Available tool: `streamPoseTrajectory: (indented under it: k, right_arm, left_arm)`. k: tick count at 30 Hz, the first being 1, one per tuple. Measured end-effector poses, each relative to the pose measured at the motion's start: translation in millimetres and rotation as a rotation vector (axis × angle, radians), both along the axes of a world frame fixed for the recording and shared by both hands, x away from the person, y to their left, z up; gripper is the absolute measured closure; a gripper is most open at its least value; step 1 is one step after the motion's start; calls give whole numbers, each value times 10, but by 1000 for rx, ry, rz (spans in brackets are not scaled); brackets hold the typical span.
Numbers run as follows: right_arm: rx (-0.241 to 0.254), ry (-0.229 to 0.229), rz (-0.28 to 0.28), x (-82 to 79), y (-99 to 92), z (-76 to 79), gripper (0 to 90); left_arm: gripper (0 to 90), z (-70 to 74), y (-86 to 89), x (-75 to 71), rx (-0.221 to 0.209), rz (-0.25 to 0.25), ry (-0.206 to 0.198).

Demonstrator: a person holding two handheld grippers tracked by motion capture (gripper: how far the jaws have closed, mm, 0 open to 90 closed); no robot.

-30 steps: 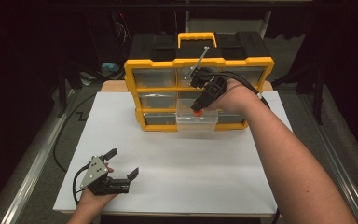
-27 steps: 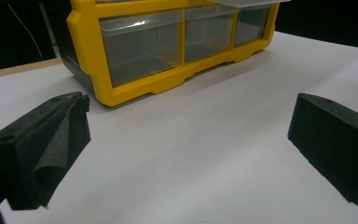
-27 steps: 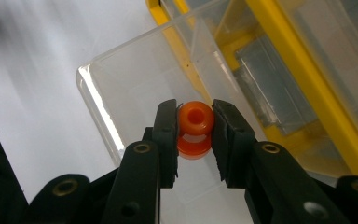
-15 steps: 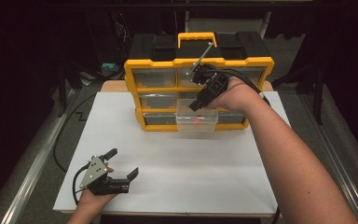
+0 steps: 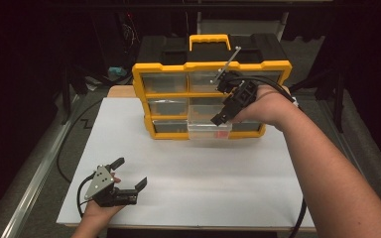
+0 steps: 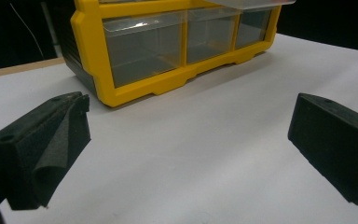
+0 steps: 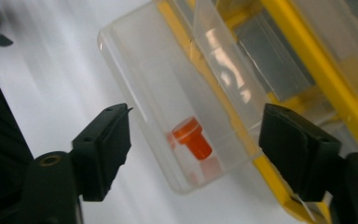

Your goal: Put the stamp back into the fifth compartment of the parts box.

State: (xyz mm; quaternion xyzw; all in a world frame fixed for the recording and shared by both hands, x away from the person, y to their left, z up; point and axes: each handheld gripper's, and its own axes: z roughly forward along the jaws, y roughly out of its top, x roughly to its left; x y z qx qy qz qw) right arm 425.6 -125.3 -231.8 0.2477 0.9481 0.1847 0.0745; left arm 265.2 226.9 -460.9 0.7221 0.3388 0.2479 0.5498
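One part: a small orange plug [image 7: 192, 138] lies loose on the floor of a clear drawer [image 7: 135, 74], its flanged end toward the drawer's front.
Drawer: pulled part way out of the bottom row of the yellow organizer [image 5: 161, 70], right of centre; front lip overhangs the white tabletop [image 5: 198, 178].
Right gripper [image 5: 222, 118]: hovers above the open drawer, tips pointing down and toward the near side. Its jaws have just been opening and now stand wide apart with nothing between the pads; the plug sits below the gap, untouched.
Left gripper [image 5: 131, 174]: rests low on the near-left of the tabletop, jaws spread, gripping nothing; the organizer's near-left corner lies well ahead of it.
Edges: the drawer's clear walls ring the plug; the yellow frame sits just behind and to the right of it.
Open room: bare white surface runs from the drawer front to the near edge, and wide to the left of the organizer.
Behind: a black case [image 5: 263, 47] with a yellow handle [image 5: 209, 39] stands at the far side.
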Motion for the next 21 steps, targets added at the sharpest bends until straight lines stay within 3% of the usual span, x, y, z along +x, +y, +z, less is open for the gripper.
streamPoseTrajectory:
  k: [15, 21]
  right_arm:
    - [-31, 15, -60, -279, -377, -122, 1]
    - [-42, -2, -78, -370, -534, -155, 1]
  left_arm:
    - [3, 0, 7, 8, -3, 7, 5]
    - [3, 2, 13, 10, -4, 11, 6]
